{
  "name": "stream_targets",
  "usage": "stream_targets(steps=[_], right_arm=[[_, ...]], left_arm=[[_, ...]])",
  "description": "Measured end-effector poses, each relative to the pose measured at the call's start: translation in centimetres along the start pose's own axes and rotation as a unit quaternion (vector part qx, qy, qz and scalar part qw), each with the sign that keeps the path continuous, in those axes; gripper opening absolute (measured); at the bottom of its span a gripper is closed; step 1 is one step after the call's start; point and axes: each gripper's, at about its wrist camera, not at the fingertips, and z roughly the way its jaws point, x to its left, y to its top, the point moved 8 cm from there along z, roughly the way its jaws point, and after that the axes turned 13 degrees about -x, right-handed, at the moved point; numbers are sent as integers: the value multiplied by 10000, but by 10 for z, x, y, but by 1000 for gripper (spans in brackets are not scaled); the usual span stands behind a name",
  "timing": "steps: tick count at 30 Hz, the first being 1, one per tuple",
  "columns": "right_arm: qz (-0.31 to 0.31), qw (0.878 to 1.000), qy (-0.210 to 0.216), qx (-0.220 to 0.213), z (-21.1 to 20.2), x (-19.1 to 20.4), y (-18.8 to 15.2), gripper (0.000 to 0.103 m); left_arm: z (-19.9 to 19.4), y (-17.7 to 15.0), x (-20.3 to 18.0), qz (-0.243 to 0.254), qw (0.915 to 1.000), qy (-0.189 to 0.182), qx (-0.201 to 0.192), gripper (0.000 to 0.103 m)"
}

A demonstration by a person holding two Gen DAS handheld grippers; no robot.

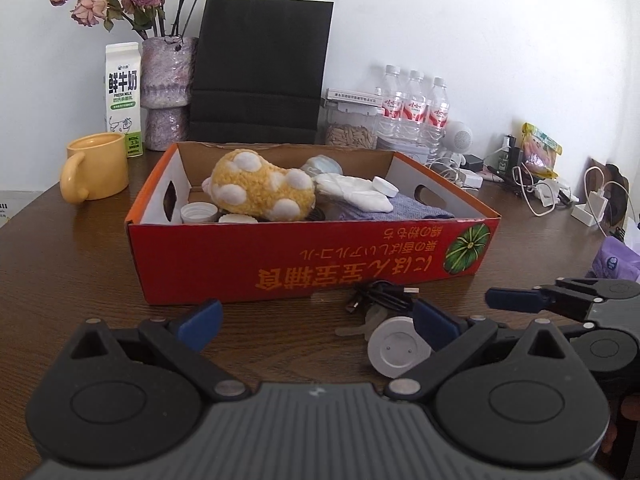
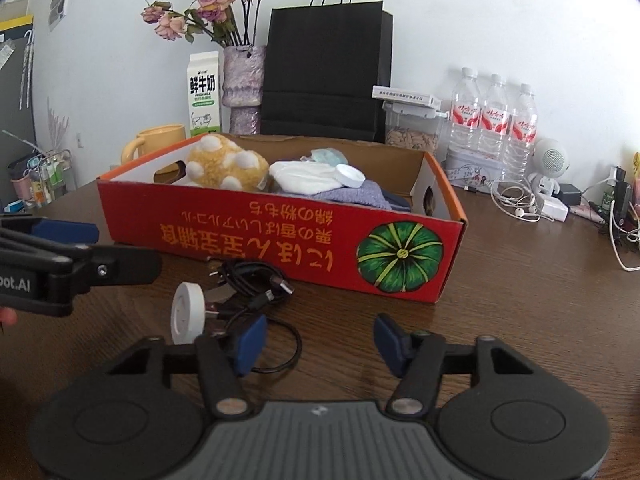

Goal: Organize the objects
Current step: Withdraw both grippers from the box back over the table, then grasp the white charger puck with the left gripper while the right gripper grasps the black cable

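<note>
A red cardboard box (image 1: 320,264) sits mid-table and holds a yellow spotted plush toy (image 1: 260,188), white cloth (image 1: 352,192), a white cap (image 1: 386,186) and a grey-blue towel (image 1: 416,208). In front of the box lie a tangled black cable (image 2: 252,280) and a white round disc (image 2: 187,312) propped on edge. My left gripper (image 1: 318,326) hovers open over bare table, its right finger beside the disc (image 1: 394,346). My right gripper (image 2: 320,344) is partly open. A loop of the cable (image 2: 294,344) lies on the table below its left finger, untouched by the pads.
Behind the box stand a yellow mug (image 1: 96,168), milk carton (image 1: 122,96), flower vase (image 1: 166,92), black paper bag (image 1: 260,68), a jar (image 1: 350,128) and three water bottles (image 1: 414,108). Chargers and white cables (image 1: 540,192) clutter the right side.
</note>
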Motion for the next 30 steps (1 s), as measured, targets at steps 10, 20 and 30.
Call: stream_targets(steps=[10,20,30], right_arm=[[20,9992,276,279,8,6,-7,12],[-240,9990,264,279,8,13,-6,6],[-755,9967,147,270,8,25,-6,1]], left_arm=[[24,-13,-37,-76,9974,-631,353,93],[24,-21,-39,-313,9936,-945,529,40],[16,-19,-33,-375,9936,-956,466,40]])
